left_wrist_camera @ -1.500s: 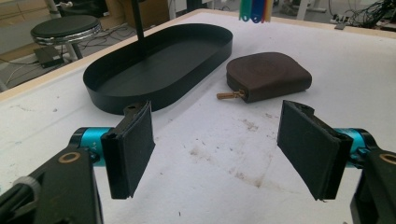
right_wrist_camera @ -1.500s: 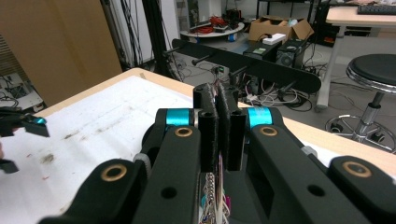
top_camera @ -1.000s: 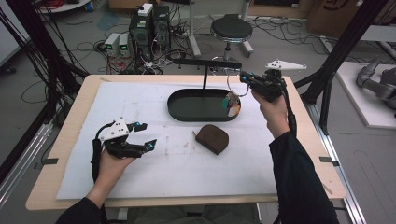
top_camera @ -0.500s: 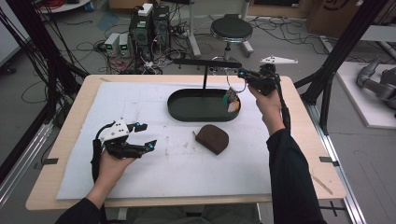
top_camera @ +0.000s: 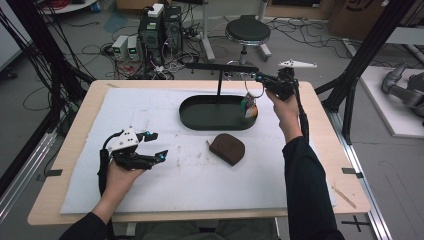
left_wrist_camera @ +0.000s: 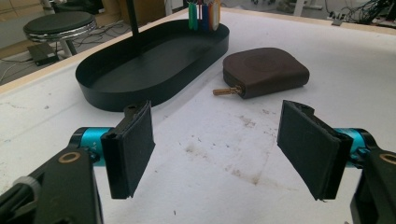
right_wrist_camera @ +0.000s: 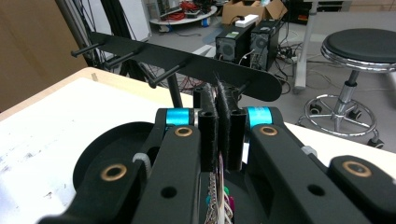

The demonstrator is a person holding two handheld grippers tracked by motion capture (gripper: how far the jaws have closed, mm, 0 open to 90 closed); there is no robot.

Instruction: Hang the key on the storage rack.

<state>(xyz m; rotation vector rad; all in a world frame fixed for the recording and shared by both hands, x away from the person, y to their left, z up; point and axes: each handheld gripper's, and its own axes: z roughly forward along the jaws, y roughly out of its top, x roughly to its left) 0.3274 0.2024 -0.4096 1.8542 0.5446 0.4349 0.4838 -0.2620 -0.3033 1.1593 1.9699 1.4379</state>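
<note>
High view first, nearest edge: the left gripper (top_camera: 152,146) rests low over the white mat (top_camera: 90,200) with its jaws spread wide and nothing between them, as the left gripper view confirms, where both pads (left_wrist_camera: 135,144) frame bare, stained mat. Just beyond lies a brown leather pouch (top_camera: 227,148), its brass zip pull (left_wrist_camera: 228,91) pointing toward the camera. Behind the pouch sits the black oval tray (top_camera: 192,117), from which a post rises to a horizontal hook bar (top_camera: 222,67). Farthest off, the right gripper (top_camera: 261,79) is pinched shut on a key ring (top_camera: 253,89), and a bunch of coloured key tags (top_camera: 249,106) dangles from it above the tray's right end.

The step in hand looks like hanging the keys on the rack. The next move calls for threading the ring over one peg (right_wrist_camera: 164,74) of the bar and then letting go, which needs the ring's opening kept square to the peg.

Right gripper view hides the ring itself behind the closed pads; only chain and tags (right_wrist_camera: 219,200) peep out below, cut off by the frame's edge. Whether the ring already touches the bar I cannot tell.
</note>
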